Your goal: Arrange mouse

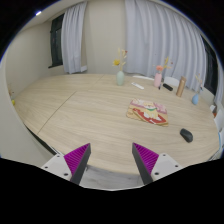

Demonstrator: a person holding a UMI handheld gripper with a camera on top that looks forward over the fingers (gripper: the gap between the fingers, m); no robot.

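Observation:
A small dark mouse [186,134] lies on the light wooden table [90,110], far ahead of my fingers and off to the right, near the table's right edge. My gripper [112,162] is open and empty, held above the near edge of the table. Its two fingers [76,160] with magenta pads stand wide apart with only bare tabletop between them.
A flat board or mat with colourful small items [150,112] lies just left of the mouse. A vase with flowers [120,74] stands at the back. Bottles and cups [160,78] stand at the back right. Curtains hang behind the table.

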